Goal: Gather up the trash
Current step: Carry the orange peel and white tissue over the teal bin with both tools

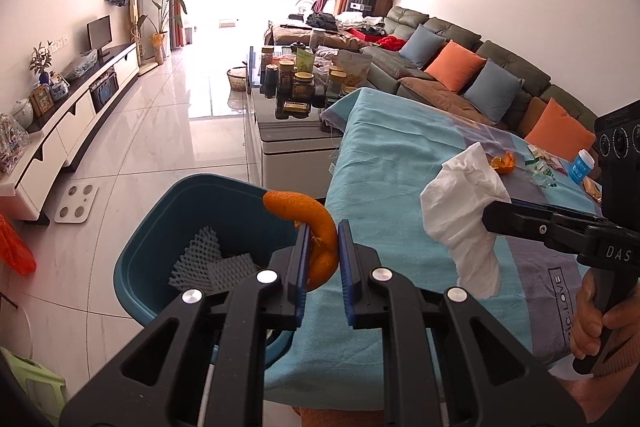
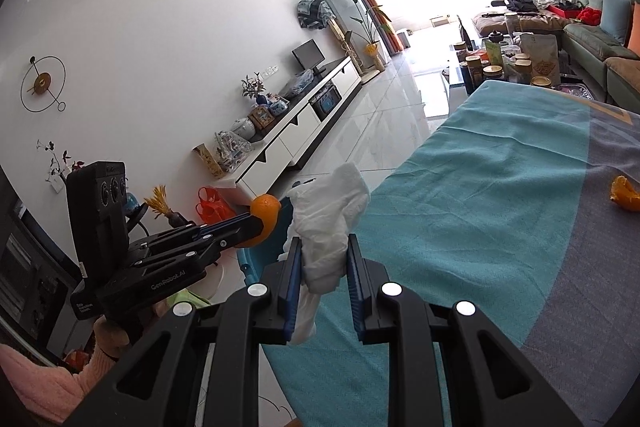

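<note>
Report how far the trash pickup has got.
Done: foam netting already lies in the blue bin. In hand: the left gripper holds an orange peel by the bin's rim; the right gripper holds a crumpled tissue. Left: another peel, wrappers and a small bottle on the table.

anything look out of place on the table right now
Yes: an orange peel still lies loose on the blue cloth, with wrappers and a small bottle near it. That litter doesn't belong there. The bin beside the table is upright, and nothing looks spilled.
</note>
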A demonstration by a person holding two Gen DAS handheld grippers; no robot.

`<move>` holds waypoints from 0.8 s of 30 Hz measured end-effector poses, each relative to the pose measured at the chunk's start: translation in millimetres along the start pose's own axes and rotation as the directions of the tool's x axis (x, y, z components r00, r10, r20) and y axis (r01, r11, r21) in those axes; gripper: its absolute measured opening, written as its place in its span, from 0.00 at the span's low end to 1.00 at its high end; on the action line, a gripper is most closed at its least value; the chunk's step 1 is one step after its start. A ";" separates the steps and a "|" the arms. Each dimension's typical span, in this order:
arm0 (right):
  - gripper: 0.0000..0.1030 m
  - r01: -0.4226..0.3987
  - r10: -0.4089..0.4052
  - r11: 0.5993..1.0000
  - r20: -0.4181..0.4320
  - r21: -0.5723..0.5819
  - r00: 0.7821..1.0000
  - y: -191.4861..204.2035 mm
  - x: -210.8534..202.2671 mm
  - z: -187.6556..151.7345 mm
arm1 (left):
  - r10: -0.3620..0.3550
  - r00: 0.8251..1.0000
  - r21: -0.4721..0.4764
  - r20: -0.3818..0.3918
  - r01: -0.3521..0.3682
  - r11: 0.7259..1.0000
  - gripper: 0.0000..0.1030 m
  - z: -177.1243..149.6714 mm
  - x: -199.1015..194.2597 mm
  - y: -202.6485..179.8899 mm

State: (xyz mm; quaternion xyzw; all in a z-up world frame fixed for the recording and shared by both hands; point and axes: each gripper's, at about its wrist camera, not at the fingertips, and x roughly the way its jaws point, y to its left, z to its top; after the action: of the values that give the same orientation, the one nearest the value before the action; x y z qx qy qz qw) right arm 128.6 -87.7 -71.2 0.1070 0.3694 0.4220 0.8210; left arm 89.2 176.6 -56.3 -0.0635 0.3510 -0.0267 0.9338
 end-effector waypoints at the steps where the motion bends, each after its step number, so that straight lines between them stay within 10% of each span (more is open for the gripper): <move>1: 0.19 -0.003 0.003 1.000 -0.003 -0.003 1.000 1.5 2.0 0.7 | 0.004 1.000 -0.002 0.001 -0.004 1.000 0.14 0.0 0.0 1.3; 24: 0.19 -0.038 0.035 0.997 -0.051 -0.064 0.998 25.5 35.2 12.4 | 0.063 0.998 -0.059 -0.004 -0.063 0.996 0.14 -3.0 2.5 33.5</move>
State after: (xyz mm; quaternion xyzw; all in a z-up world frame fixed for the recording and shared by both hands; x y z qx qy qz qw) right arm 134.7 -43.0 -68.2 0.0764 0.3741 0.4511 0.8067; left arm 89.3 209.3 -64.8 -0.0798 0.3546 0.0132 0.9315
